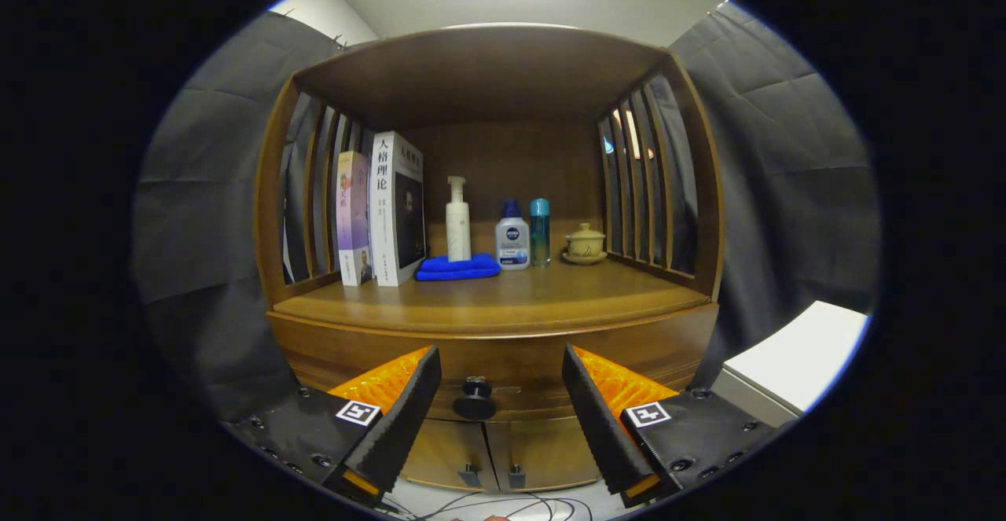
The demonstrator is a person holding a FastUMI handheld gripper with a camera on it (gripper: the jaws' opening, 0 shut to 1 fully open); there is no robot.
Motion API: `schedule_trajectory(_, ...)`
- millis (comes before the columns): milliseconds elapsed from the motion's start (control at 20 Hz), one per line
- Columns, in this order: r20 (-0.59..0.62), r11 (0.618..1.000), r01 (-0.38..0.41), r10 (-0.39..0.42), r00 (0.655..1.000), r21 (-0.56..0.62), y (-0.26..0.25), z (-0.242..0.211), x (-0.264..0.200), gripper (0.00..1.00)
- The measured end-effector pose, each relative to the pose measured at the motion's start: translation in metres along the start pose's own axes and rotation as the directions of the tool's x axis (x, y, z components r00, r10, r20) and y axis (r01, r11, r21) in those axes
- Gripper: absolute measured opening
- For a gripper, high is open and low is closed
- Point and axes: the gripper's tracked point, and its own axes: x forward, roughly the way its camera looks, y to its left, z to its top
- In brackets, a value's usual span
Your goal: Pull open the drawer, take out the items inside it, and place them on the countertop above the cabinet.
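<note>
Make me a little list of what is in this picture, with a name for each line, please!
gripper: gripper open, fingers spread either side of the knob, not touching it
knob: dark round drawer knob between the fingers
drawer: drawer shut, below the countertop
countertop: wooden countertop
books: two books standing upright
cloth: blue folded cloth, pump bottle standing on it
bottles: small bottle with blue cap, teal bottle beside it
cup: lidded cup on a saucer
</note>
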Motion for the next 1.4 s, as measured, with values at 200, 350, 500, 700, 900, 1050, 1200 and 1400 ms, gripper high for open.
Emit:
schedule_trajectory(200,-0.061,1.0,-0.014,0.014,0.998,-0.01,0.006,-0.025,0.024,0.98)
schedule_trajectory(350,-0.101,0.999,-0.025,0.023,0.995,-0.023,0.011,-0.041,0.036,0.98)
schedule_trajectory(500,-0.131,0.999,-0.036,0.031,0.991,-0.039,0.016,-0.049,0.05,0.98)
schedule_trajectory(700,-0.17,0.996,-0.069,0.058,0.984,-0.059,0.025,-0.062,0.053,0.8)
schedule_trajectory(900,-0.189,0.995,-0.068,0.053,0.981,-0.073,0.028,-0.067,0.06,0.62)
schedule_trajectory(1050,-0.219,0.996,-0.064,0.05,0.974,-0.057,0.029,-0.078,0.063,0.53)
schedule_trajectory(1200,-0.214,0.996,-0.061,0.045,0.976,-0.07,0.028,-0.077,0.061,0.49)
schedule_trajectory(1400,-0.222,0.995,-0.074,0.058,0.973,-0.066,0.028,-0.078,0.062,0.4)
